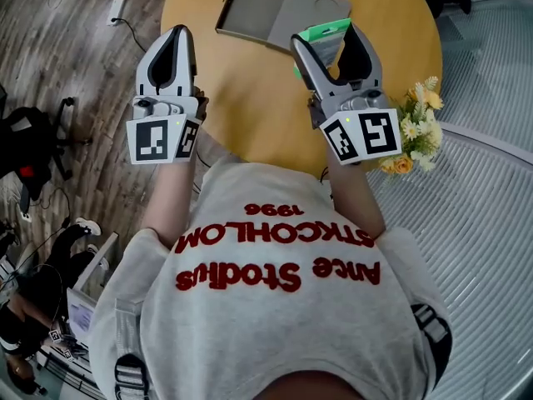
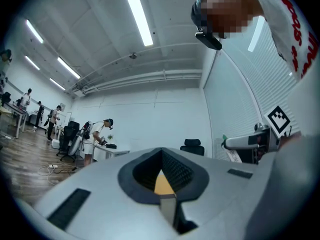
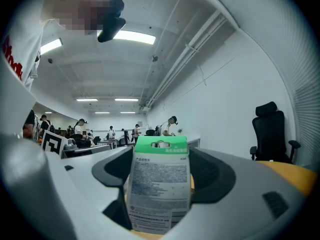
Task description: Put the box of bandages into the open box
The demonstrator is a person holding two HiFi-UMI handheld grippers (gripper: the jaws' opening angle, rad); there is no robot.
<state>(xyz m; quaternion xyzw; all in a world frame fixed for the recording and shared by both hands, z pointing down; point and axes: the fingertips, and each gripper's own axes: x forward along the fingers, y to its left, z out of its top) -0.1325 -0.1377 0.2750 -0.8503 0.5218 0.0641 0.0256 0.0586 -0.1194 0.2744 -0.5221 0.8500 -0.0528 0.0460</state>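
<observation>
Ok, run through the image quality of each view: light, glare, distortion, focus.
Head view: even, soft light, sharp throughout, only faint shadows on the round wooden table. Left gripper view: heavy fisheye bend, dark corners, the ceiling light strip blown out white. Right gripper view: same bend and dark corners; the green-topped white bandage box looks fairly sharp up close.

Illegible print on box of bandages (image 3: 159, 184)

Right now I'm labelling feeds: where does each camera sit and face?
Head view: head-mounted, facing down at table, open box, both grippers, shirt.
Left gripper view: on the shut left gripper, aimed ceilingward; sleeve at right.
Right gripper view: on the right gripper, aimed ceilingward, gripping the box of bandages.
Shared with head view: that box.
</observation>
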